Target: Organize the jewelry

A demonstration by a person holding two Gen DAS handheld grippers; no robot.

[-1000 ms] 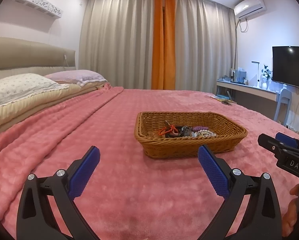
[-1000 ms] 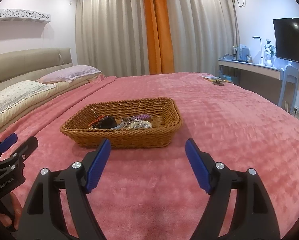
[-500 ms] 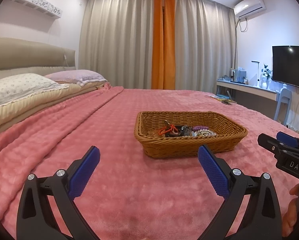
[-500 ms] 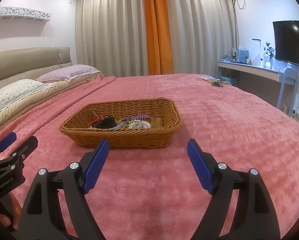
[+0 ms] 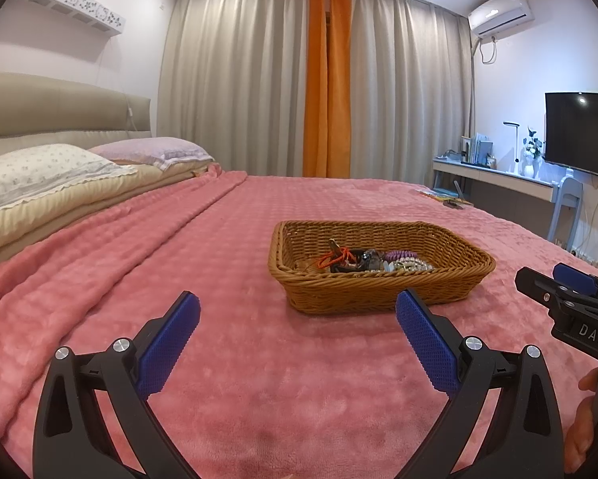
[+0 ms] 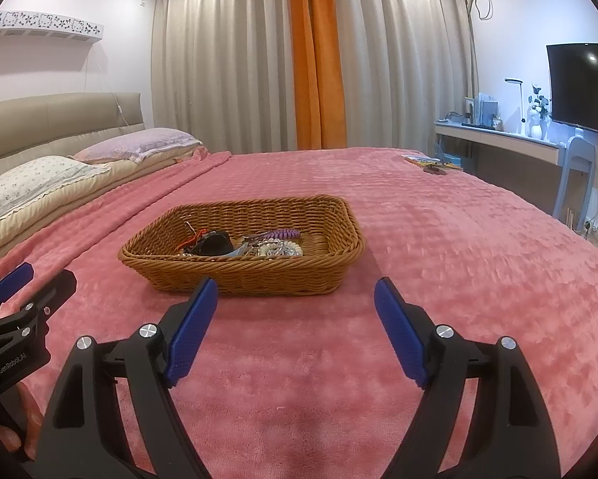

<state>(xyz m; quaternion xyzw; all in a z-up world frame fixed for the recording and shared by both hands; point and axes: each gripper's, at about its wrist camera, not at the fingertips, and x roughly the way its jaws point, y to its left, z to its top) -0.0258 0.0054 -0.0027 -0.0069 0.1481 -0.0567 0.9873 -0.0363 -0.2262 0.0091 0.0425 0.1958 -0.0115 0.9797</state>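
Note:
A brown wicker basket [image 5: 382, 287] [image 6: 243, 275] sits on the pink bedspread. Inside lies a heap of jewelry [image 5: 372, 261] [image 6: 243, 244]: an orange-red cord piece, a dark item, a purple coiled band, pale beads. My left gripper [image 5: 299, 307] hovers open over the blanket, short of the basket's near left corner, nothing between its blue pads. My right gripper [image 6: 295, 295] is open too, just before the basket's near wall, empty. Each gripper shows at the edge of the other's view, the right gripper [image 5: 570, 299] and the left gripper [image 6: 23, 291], held by a hand.
The pink blanket [image 6: 438, 263] covers a wide bed. Pillows [image 5: 39, 167] and a padded headboard lie at the left. Small flat items [image 6: 430, 161] rest near the bed's far right edge. A desk [image 6: 498, 139], chair and TV stand at the right wall, curtains behind.
The right gripper's jaws stand slightly wider than a second ago. Both hands and the basket have stayed in place.

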